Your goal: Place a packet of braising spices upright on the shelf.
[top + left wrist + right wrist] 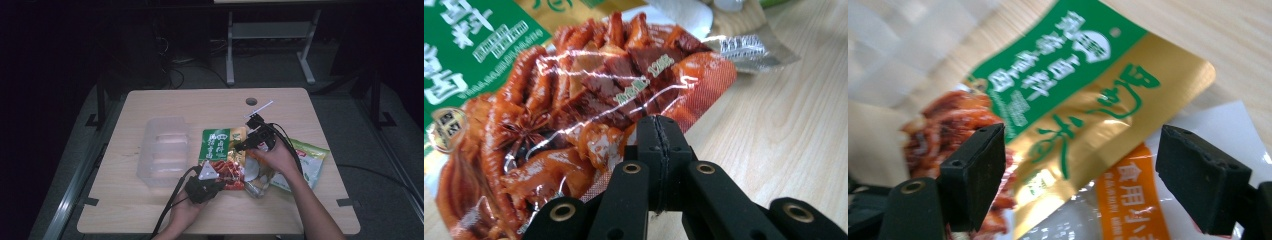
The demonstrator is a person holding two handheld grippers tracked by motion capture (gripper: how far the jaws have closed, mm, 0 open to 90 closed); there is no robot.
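A seasoning packet (222, 155) with a green and gold top and a red food picture lies flat in the middle of the table. My left gripper (219, 182) is at the packet's near edge. In the left gripper view its jaws (659, 135) are pressed together, with the red corner of the packet (574, 100) caught between the tips. My right gripper (250, 142) hovers over the packet's far right corner. Its jaws (1078, 170) stand wide apart above the gold part of the packet (1098, 115), with nothing between the pads.
A clear plastic box (162, 150) sits to the packet's left. A white and orange packet (1133, 200) lies partly beneath it. A silver pouch (744, 47) and a green and white bag (307, 160) lie to the right. A round hole (251, 101) is in the tabletop.
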